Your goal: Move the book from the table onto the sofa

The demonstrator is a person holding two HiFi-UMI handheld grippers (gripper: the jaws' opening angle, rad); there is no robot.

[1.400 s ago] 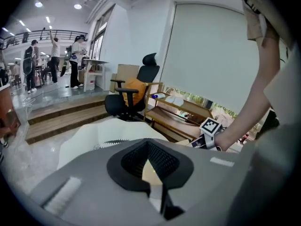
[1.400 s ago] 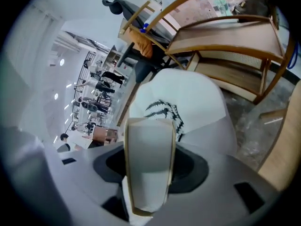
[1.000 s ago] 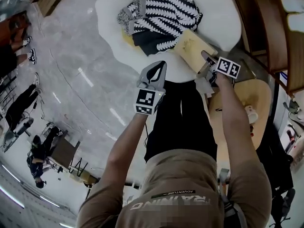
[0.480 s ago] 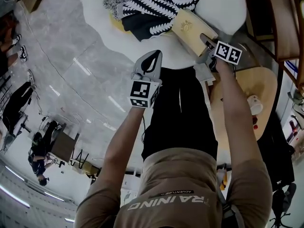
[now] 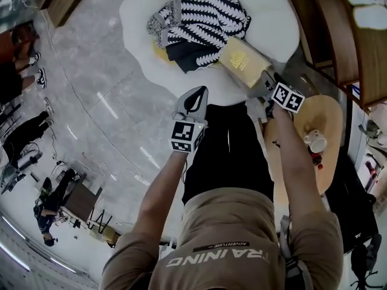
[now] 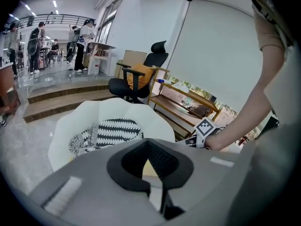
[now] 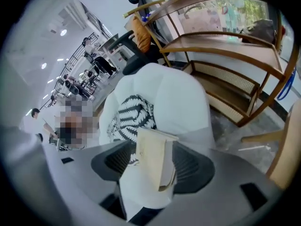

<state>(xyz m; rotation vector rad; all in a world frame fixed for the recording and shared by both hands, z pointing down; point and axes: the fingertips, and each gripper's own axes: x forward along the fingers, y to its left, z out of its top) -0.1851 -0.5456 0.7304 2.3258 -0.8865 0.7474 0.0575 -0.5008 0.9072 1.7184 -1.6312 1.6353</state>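
Note:
The cream book point(image 5: 242, 59) lies on the white sofa point(image 5: 266, 17), at its right front edge beside the striped blanket point(image 5: 199, 20). My right gripper point(image 5: 264, 80) is at the book's near end. In the right gripper view the book point(image 7: 153, 157) stands between the jaws, which are opening; white cushion shows between the left pad and the cover. My left gripper point(image 5: 196, 95) hovers over the sofa's front edge, to the left of the book. Its fingers meet at the tip and nothing is in them. In the left gripper view it point(image 6: 149, 161) points at the sofa point(image 6: 75, 121).
A round wooden table point(image 5: 329, 116) with a white cup point(image 5: 315, 141) stands right of my right arm. Wooden shelves point(image 5: 338, 29) rise behind the sofa at the right. An office chair point(image 6: 136, 79) stands behind the sofa. People stand far off at the left point(image 5: 24, 132).
The book has settled further onto the cushion, closer to the blanket, and the right gripper's jaws have spread around its end. The left gripper has hardly shifted.

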